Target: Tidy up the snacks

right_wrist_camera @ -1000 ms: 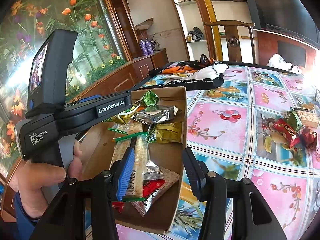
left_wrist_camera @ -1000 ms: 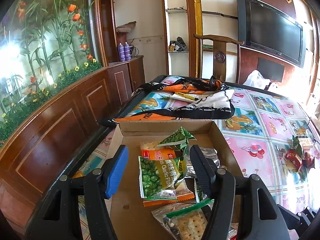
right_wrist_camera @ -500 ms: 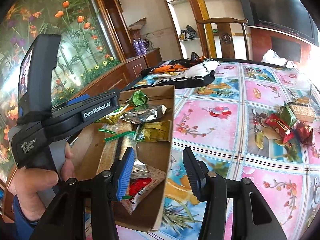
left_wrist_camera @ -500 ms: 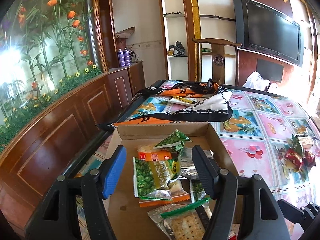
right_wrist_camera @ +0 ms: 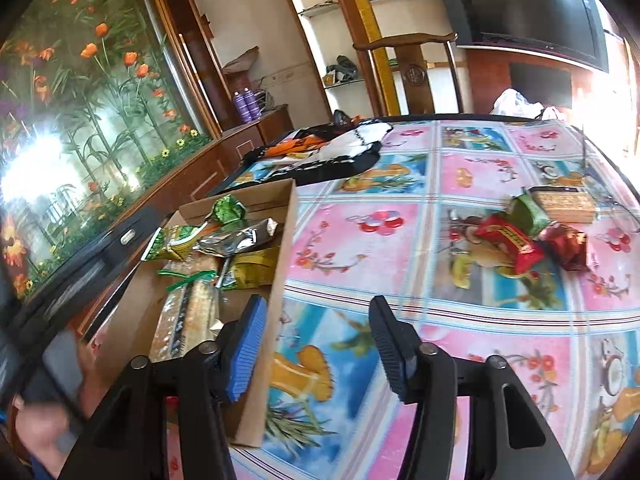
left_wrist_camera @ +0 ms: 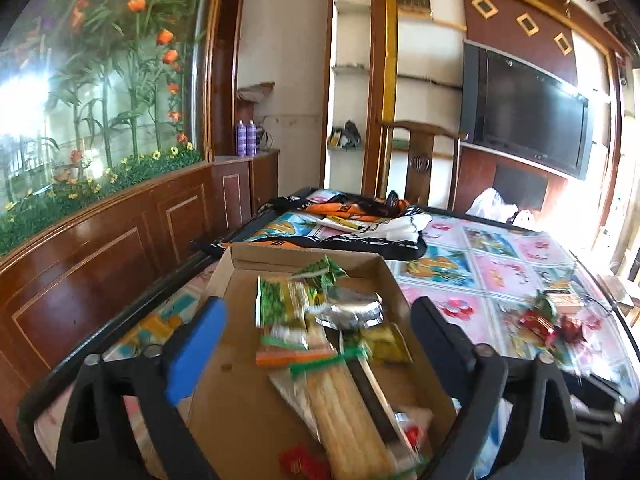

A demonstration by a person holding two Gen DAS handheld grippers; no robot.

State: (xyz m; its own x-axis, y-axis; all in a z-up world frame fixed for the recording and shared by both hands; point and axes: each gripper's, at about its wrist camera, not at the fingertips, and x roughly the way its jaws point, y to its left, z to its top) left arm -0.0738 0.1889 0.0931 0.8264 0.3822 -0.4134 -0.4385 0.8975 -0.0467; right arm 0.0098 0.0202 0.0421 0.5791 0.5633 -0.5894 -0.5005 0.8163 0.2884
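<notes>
A shallow cardboard box [left_wrist_camera: 240,408] [right_wrist_camera: 280,272] sits at the table's left edge and holds several snack packets: a green pea pack [left_wrist_camera: 284,306], a silver pack [left_wrist_camera: 348,312] [right_wrist_camera: 236,236], a long cracker pack [left_wrist_camera: 348,412] [right_wrist_camera: 196,312]. My left gripper [left_wrist_camera: 316,340] is open and empty above the box. My right gripper [right_wrist_camera: 316,344] is open and empty over the box's right wall and the tablecloth. Loose snacks lie at the right: a red pack [right_wrist_camera: 508,240], a dark red pack [right_wrist_camera: 568,244], a green pack [right_wrist_camera: 528,210], a cracker pack [right_wrist_camera: 564,202].
A black, orange and white cloth bag [left_wrist_camera: 360,224] [right_wrist_camera: 332,148] lies at the table's far end. A wooden chair [left_wrist_camera: 420,160] stands behind it. A wood-panelled wall [left_wrist_camera: 100,256] runs along the left. A white plastic bag [right_wrist_camera: 516,104] sits at the far right.
Both grippers have drawn back and risen; the left one now views more of the box from above. The right one has swung right, away from the box, toward the loose snacks.
</notes>
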